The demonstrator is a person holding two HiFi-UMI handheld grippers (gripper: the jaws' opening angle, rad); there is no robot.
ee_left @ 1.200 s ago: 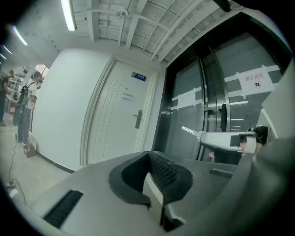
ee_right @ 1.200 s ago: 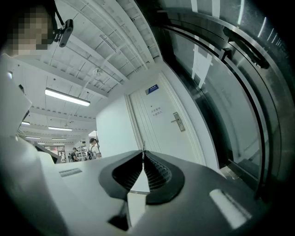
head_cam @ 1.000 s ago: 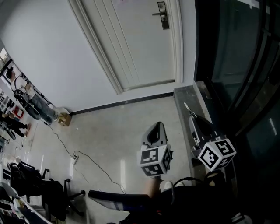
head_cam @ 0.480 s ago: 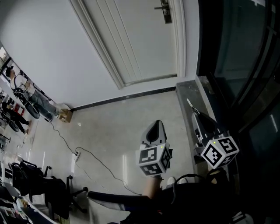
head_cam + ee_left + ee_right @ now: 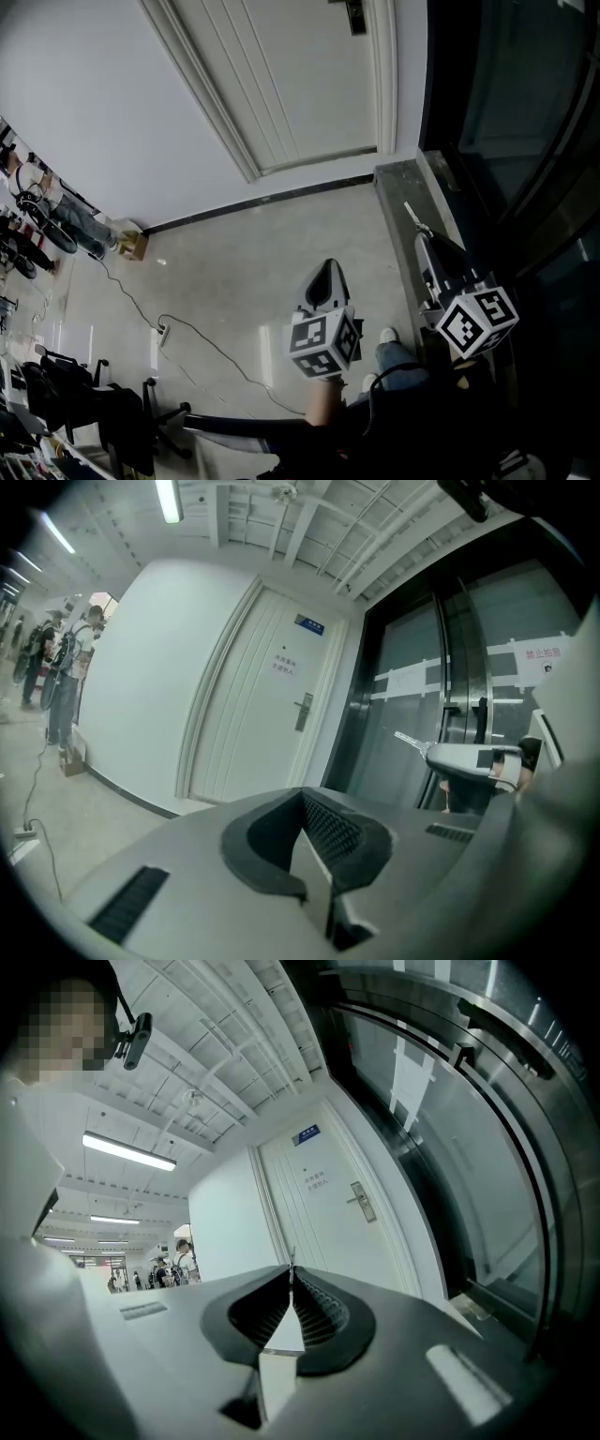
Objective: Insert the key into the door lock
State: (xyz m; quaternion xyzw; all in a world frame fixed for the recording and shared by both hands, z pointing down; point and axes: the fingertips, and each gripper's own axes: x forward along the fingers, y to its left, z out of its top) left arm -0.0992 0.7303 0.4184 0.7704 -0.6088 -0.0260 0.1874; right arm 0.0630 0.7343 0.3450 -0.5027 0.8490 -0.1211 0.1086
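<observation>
key (image 5: pixel 413 215) | points toward door (image 5: pixel 291 75) | right tongs (image 5: pixel 424 234) clamped on it | left tongs (image 5: pixel 329 268) together

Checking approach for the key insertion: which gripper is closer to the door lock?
Right, by a little. The right gripper, shut on the key, reaches ahead toward the door lock, offset to its right; the left gripper sits further back, shut.

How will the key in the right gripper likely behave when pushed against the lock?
The key looks like a thin metal blade, so probably stiff and light. Only its end is pinched in the right gripper, so it may pivot or slip if it meets the lock off-axis.
</observation>
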